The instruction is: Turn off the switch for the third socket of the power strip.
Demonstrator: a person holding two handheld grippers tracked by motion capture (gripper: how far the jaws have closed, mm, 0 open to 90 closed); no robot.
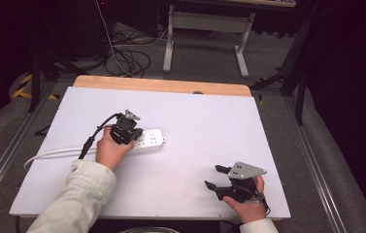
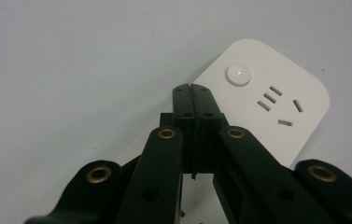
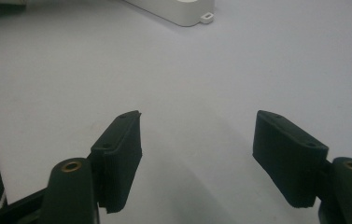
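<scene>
The white power strip (image 1: pixel 147 141) lies flat on the bench (image 1: pixel 205 121), left of its middle, with its cord trailing off toward the left edge. The left tongs (image 2: pixel 193 88) are pressed shut with nothing between them, their tips sitting over the strip's top just beside the round button (image 2: pixel 238 74). The right tongs (image 1: pixel 216 176) rest low near the front right corner, well apart from the strip, jaws spread wide and holding nothing.
</scene>
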